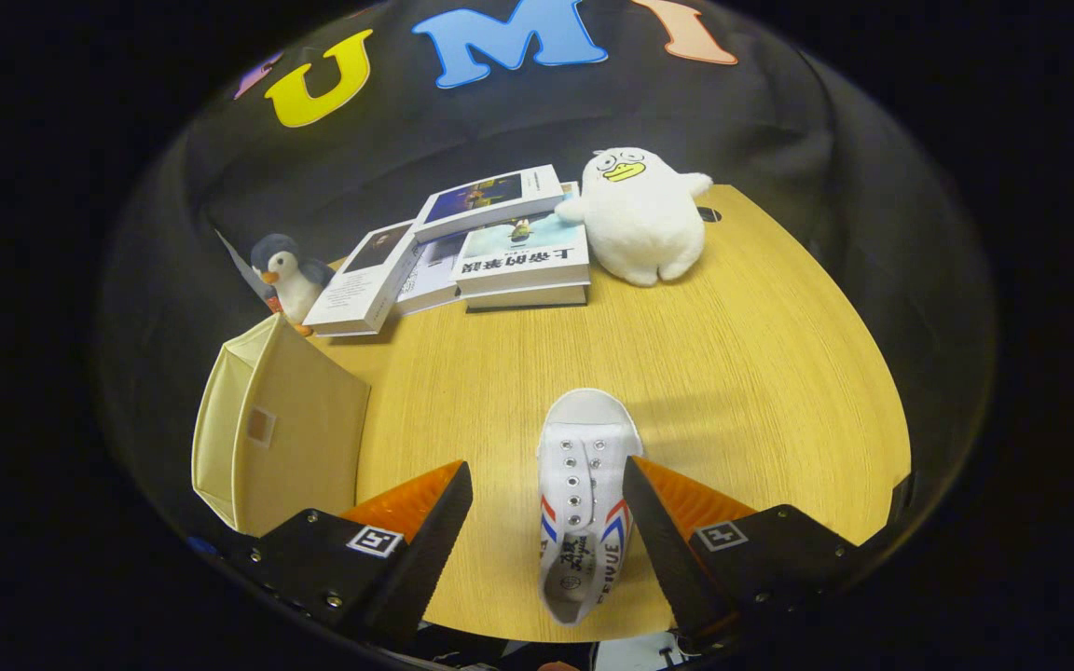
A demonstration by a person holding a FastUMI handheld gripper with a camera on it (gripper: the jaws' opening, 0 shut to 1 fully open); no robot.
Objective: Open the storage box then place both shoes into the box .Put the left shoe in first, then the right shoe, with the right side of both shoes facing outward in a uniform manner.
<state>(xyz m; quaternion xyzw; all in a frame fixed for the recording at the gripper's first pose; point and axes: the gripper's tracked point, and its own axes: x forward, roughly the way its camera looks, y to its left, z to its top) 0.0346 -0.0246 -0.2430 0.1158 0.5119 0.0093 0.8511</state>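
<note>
The white shoe (584,503) lies on the desk (761,373) near its near edge, toe pointing toward the far edge, heel toward the gripper (546,522). The gripper's fingers stand wide apart, one on each side of the shoe; the right finger (654,536) sits close against the shoe's side, the left one clear of it with bare wood between. Nothing is gripped yet.

The main risk, I judge, is an off-centre close: the right finger would meet the canvas first and shove or twist the shoe toward the left finger, spoiling its facing for the box. A soft upper (it looks like thin canvas) could also collapse and slip out on the lift. The heel lies close to the near edge, so a nudge backward might tip it off.

The beige storage box (285,438) stands at the desk's left edge, just beyond the left finger; a swing that way could knock it. Books (500,252), a penguin toy (283,272) and a white plush duck (640,214) crowd the far edge. The middle and right of the desk offer open room.
</note>
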